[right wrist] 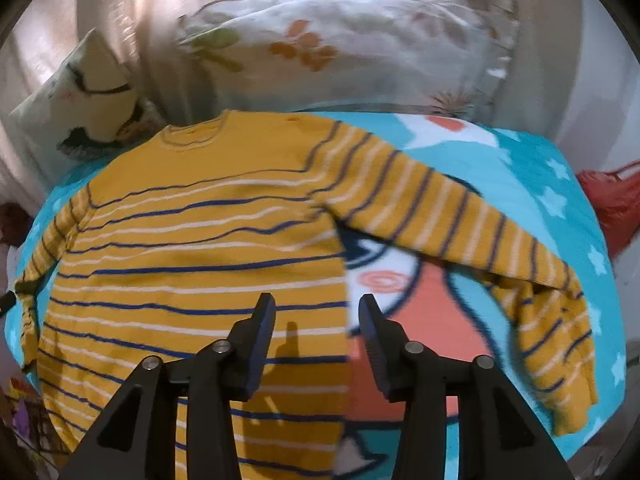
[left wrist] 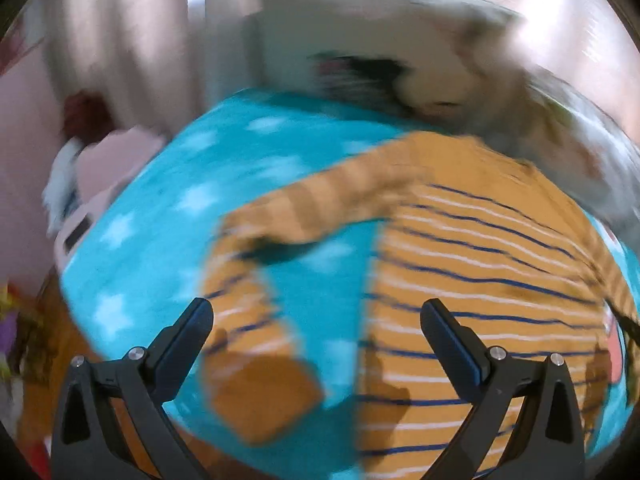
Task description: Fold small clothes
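Observation:
A small mustard-yellow sweater (right wrist: pixel 192 248) with blue and white stripes lies spread flat on a turquoise star-patterned blanket (right wrist: pixel 532 168). Its neck points away from me. One sleeve (right wrist: pixel 460 228) runs out to the right and bends down to its cuff. My right gripper (right wrist: pixel 316 312) hovers over the sweater's right side edge, jaws apart, nothing between them. In the blurred left wrist view the same sweater (left wrist: pixel 460 280) fills the right side, and its other sleeve (left wrist: pixel 256 288) bends down to a cuff. My left gripper (left wrist: pixel 316 312) stands wide open above the blanket (left wrist: pixel 160 208) between sleeve and body.
A floral pillow (right wrist: pixel 348 36) and a smaller printed cushion (right wrist: pixel 88 96) lie behind the sweater against a curtain. A red bag (right wrist: pixel 612 200) sits beyond the blanket's right edge. A pale pink box-like object (left wrist: pixel 100 184) stands at the left bed edge.

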`<state>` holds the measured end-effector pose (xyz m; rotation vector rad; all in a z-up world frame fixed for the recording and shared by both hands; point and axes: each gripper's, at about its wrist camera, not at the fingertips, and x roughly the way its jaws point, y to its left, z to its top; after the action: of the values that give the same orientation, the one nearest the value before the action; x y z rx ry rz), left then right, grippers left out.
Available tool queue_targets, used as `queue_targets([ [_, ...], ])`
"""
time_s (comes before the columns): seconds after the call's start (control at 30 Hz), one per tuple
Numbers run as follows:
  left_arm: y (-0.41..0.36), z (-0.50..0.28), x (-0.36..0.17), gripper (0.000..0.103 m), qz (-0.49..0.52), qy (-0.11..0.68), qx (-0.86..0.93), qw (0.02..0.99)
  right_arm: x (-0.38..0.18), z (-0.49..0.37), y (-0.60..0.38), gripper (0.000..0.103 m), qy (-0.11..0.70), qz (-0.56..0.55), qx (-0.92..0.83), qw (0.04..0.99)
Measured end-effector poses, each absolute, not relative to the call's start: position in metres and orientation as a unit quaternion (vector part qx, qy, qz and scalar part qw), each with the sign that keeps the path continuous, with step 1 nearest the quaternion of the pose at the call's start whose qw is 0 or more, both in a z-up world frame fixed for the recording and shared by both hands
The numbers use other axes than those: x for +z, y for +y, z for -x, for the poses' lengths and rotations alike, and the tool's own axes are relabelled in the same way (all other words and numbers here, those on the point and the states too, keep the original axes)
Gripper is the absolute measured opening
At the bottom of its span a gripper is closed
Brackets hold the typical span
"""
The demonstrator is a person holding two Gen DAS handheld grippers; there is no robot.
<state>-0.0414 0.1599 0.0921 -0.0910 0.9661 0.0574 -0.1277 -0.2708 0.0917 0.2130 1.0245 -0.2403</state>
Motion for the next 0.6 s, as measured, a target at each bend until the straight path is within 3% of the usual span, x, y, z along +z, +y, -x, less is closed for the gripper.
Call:
queue_targets([
  [0.2,0.188,0.053,0.06,0.103,0.027,0.507,0.007,0.862,0.081,0.107,-0.248,0.05,0.499,-0.099,-0.104,0.855],
  [0.23,0.186,0.053,0.054,0.094,0.016,0.513,-0.002,0.858,0.08,0.102,-0.244,0.05,0.5,-0.099,-0.102,0.854],
  [0.27,0.184,0.052,0.048,0.06,0.001,0.52,-0.007,0.854,0.078,0.098,-0.238,0.05,0.502,-0.097,-0.098,0.854],
  [0.33,0.185,0.048,0.037,0.008,-0.016,0.544,0.0,0.839,0.077,0.092,-0.231,0.05,0.502,-0.095,-0.095,0.854],
  [0.6,0.305,0.023,0.091,0.006,0.092,0.477,0.092,0.869,0.07,0.075,-0.211,0.049,0.502,-0.112,-0.089,0.853],
])
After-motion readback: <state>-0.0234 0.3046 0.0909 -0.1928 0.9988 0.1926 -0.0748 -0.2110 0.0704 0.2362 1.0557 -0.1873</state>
